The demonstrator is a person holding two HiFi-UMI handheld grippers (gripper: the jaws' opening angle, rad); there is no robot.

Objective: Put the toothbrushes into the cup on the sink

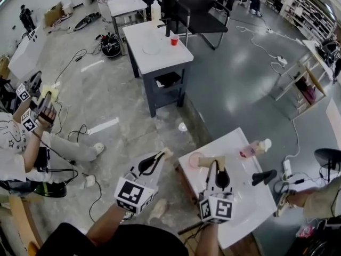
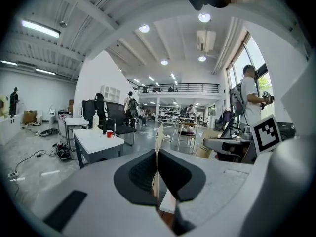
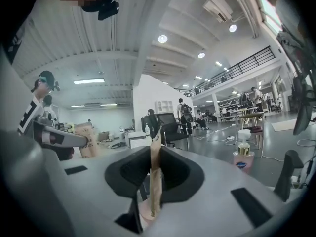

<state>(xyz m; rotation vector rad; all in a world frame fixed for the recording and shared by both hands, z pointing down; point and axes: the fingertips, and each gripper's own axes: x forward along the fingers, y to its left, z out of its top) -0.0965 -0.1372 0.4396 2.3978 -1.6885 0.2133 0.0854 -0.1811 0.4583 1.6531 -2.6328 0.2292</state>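
Note:
A pink cup [image 1: 195, 159] stands at the near left corner of the white sink top [image 1: 242, 196]. My right gripper [image 1: 216, 167] is shut on a brown paper-wrapped toothbrush [image 1: 211, 161], which lies just right of the cup. In the right gripper view the toothbrush [image 3: 155, 181] stands upright between the jaws of my right gripper [image 3: 155, 154], with the cup [image 3: 144, 215] below it. My left gripper [image 1: 159, 158] hovers left of the sink over the floor, shut on a pale wrapped toothbrush [image 1: 167, 153]. From the left gripper view, that toothbrush [image 2: 158, 142] shows as a thin strip in my left gripper [image 2: 157, 158].
A pink soap bottle [image 1: 254, 148] and a black faucet [image 1: 265, 176] are on the sink top. Farther off stands a white table [image 1: 160, 55] with a red cup [image 1: 174, 40], and a black office chair [image 1: 200, 20]. A seated person [image 1: 21, 143] is at the left; cables lie on the floor.

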